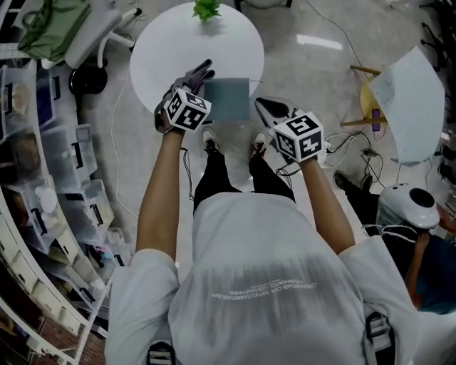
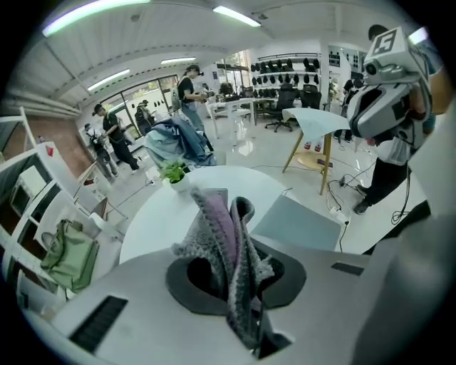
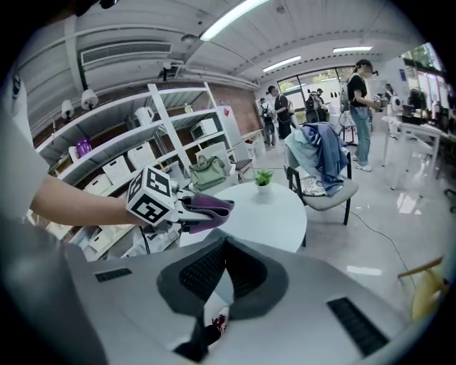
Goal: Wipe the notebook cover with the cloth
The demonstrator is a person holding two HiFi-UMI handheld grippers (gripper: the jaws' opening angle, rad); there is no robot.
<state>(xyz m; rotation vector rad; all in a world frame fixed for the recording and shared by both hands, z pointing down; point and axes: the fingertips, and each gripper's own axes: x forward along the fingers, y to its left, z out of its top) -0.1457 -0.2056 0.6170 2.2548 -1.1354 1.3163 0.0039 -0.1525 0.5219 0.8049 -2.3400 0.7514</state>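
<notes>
A grey-blue notebook [image 1: 228,100] [image 2: 299,222] lies flat at the near edge of the round white table [image 1: 171,50] [image 2: 153,221] [image 3: 281,214]. My left gripper [image 1: 199,78] [image 2: 231,239] is shut on a purple-and-grey cloth [image 1: 201,70] [image 2: 224,246] [image 3: 204,209], which hangs bunched between its jaws. It hovers just left of the notebook, and the cloth is not touching the cover. My right gripper [image 1: 267,107] [image 3: 224,249] sits off the notebook's right corner, over the floor, shut with nothing in it. In the right gripper view the notebook is hidden.
A small potted plant [image 1: 206,8] [image 2: 174,173] [image 3: 263,177] stands at the table's far edge. Shelves with bins [image 1: 43,178] line the left. A chair draped with clothes [image 3: 320,167] is beyond the table. A white panel on a wooden stand [image 1: 406,107] and floor cables lie to the right.
</notes>
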